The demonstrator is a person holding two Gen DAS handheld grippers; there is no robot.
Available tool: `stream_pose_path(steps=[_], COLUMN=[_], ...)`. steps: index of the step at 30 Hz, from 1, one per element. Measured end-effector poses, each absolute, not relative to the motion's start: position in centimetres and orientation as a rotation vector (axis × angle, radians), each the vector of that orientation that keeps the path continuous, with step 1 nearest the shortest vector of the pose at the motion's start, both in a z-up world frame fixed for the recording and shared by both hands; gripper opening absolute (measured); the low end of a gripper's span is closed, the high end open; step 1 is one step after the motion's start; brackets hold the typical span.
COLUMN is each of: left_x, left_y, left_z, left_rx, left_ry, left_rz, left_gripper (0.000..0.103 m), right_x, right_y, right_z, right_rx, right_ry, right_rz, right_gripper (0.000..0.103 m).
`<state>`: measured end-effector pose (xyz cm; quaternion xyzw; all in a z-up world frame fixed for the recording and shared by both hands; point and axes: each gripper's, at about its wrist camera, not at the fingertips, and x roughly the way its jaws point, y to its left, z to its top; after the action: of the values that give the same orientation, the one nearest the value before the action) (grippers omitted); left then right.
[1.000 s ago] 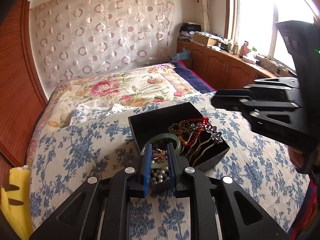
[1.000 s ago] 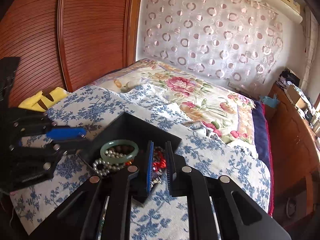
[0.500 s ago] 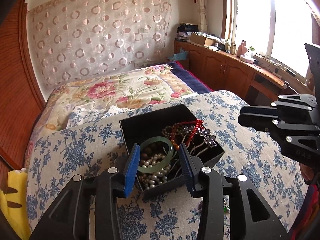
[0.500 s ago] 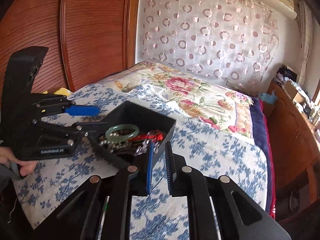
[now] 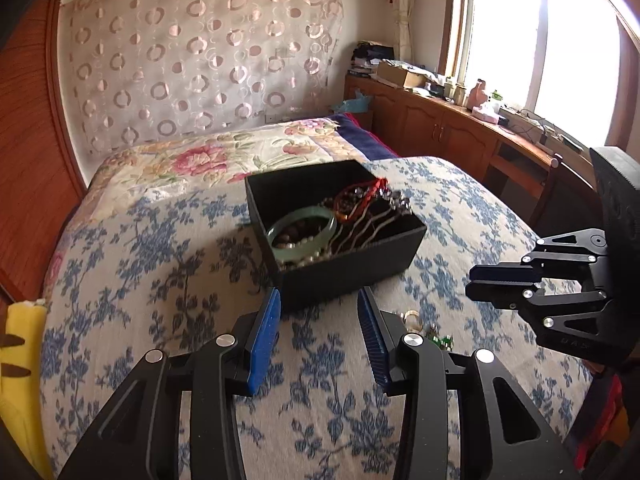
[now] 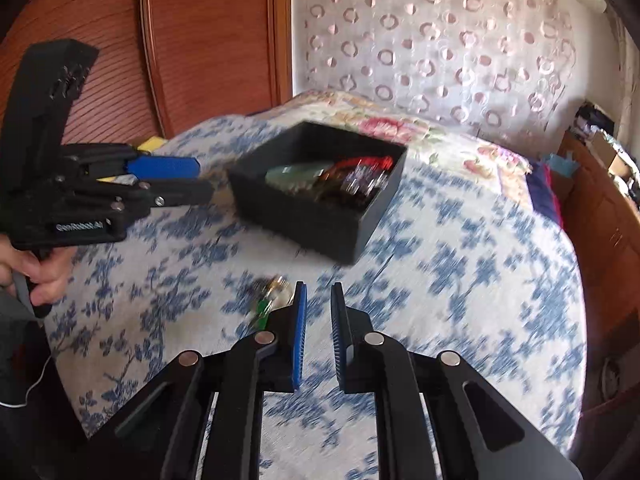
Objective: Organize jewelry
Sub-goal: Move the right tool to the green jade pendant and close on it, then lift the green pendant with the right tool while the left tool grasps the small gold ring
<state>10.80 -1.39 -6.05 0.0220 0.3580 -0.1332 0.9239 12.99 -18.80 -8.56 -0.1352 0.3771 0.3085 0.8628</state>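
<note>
The left hand-held gripper [image 5: 318, 300] is open, with a wide gap between its blue pads. Its jaws have just been opening, and nothing is between them. It holds nothing and touches nothing. Its tips hang just in front of the near wall of the box [image 5: 352, 272].

The right hand-held gripper [image 6: 318, 296] has only a thin gap between its pads. Its jaws have just been opening a little. Nothing is between them, so it grips nothing. It hangs over the bed cover [image 6: 460, 280], with a small pile of jewelry [image 6: 268, 300] just to the left of its tips. The pile is blurry, but it shows a shiny ring and something green. In the left view the same small pieces [image 5: 428, 330] lie on the cover just beside the right finger.

The box is black with no lid. It sits on the bed, on the blue flower cover. Inside it are a green bangle [image 5: 302, 236], white pearls, brown beads, a red string and wavy hair pins.

Both grippers point down at a slant toward the bed. A hand [image 6: 38, 276] holds the handle of the left one, seen at the left edge of the right view. The right one shows at the right side of the left view, well away from the box.
</note>
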Motion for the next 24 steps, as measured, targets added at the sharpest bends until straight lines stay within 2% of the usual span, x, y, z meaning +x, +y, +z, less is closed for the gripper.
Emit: stream_pose_path(steps=[3,19,20,21,24], left_x=[10.1,9.4,9.4,9.4,9.4], left_y=[-1.0,-0.2,-0.2,-0.2,-0.5], left_z=[-6.8,-8.5,-8.5,-8.5,-8.5], left_rx=[0.03,0.01,0.011,0.011,0.015], left_ry=[0.755,0.794,0.794,0.795,0.795], left_rz=[-0.272,-0.255,-0.257,-0.258,-0.265], left_gripper=[0.039,0.039,0.039,0.039,0.04], right_x=[12.6,12.5,12.6,12.5,11.9], right_y=[-18.2,-15.1,-15.1,-15.1,-15.3], right_z=[-9.7,-12.1,-12.1,-12.1,-11.7], right_rx=[-0.288,-0.4,-0.405,-0.403,-0.423], right_ry=[0.814,0.87,0.87,0.875,0.844], right_rz=[0.658,0.703,0.705,0.721,0.722], right_gripper=[0.023,0.023,0.022,0.013,0.013])
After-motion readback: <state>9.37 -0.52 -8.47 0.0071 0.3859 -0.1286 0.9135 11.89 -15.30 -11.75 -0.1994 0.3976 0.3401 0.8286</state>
